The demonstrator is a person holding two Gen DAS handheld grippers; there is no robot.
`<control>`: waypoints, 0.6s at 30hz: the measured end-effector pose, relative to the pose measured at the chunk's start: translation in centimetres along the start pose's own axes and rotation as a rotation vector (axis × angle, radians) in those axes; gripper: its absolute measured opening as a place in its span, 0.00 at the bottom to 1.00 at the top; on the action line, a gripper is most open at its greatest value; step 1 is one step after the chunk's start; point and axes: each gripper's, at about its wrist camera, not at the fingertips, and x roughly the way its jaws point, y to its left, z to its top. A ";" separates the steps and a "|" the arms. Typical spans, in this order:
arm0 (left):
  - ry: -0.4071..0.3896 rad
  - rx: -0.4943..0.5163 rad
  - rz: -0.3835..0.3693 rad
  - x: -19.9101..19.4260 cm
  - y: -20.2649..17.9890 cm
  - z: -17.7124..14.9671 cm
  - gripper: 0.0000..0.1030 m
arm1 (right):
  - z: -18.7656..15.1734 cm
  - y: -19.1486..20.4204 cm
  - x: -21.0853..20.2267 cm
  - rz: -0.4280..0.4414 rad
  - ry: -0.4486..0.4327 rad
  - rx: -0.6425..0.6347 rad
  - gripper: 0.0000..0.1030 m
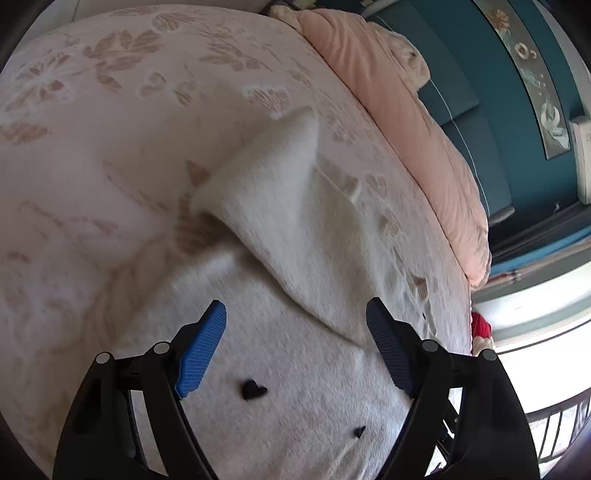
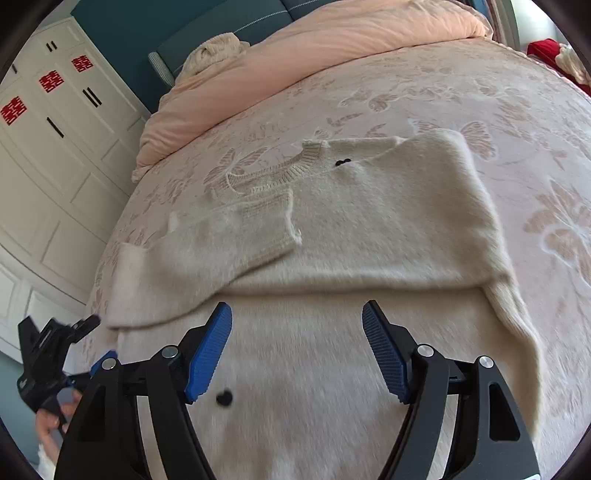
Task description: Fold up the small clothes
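A small cream knit sweater (image 2: 369, 229) with black heart buttons (image 2: 224, 398) lies on the bed, both sleeves folded in over its body. Its ribbed collar (image 2: 280, 173) points to the far side. My right gripper (image 2: 297, 314) is open and empty, hovering over the sweater's near hem. In the left wrist view the same sweater (image 1: 295, 229) fills the middle, with a folded sleeve (image 1: 273, 173) sticking up. My left gripper (image 1: 295, 312) is open and empty just above the sweater, near a black heart button (image 1: 253, 390). The left gripper also shows in the right wrist view (image 2: 79, 326).
The bed has a pale floral bedspread (image 2: 517, 110). A rolled peach duvet (image 2: 314, 48) and a cream knit item (image 2: 218, 48) lie along its far side by a teal headboard (image 2: 147, 26). White cupboards (image 2: 55, 147) stand left. A red item (image 2: 546, 50) sits at the far right.
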 end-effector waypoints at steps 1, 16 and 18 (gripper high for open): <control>-0.008 -0.015 0.004 -0.3 0.6 0.6 0.74 | 0.9 0.2 1.9 0.003 0.028 0.028 0.70; 0.005 -0.364 -0.080 3.1 3.2 4.1 0.15 | 6.1 5.9 4.3 0.133 -0.079 0.082 0.07; -0.055 -0.258 -0.078 1.9 1.4 5.2 0.09 | 7.5 6.6 -0.1 0.203 -0.204 0.056 0.06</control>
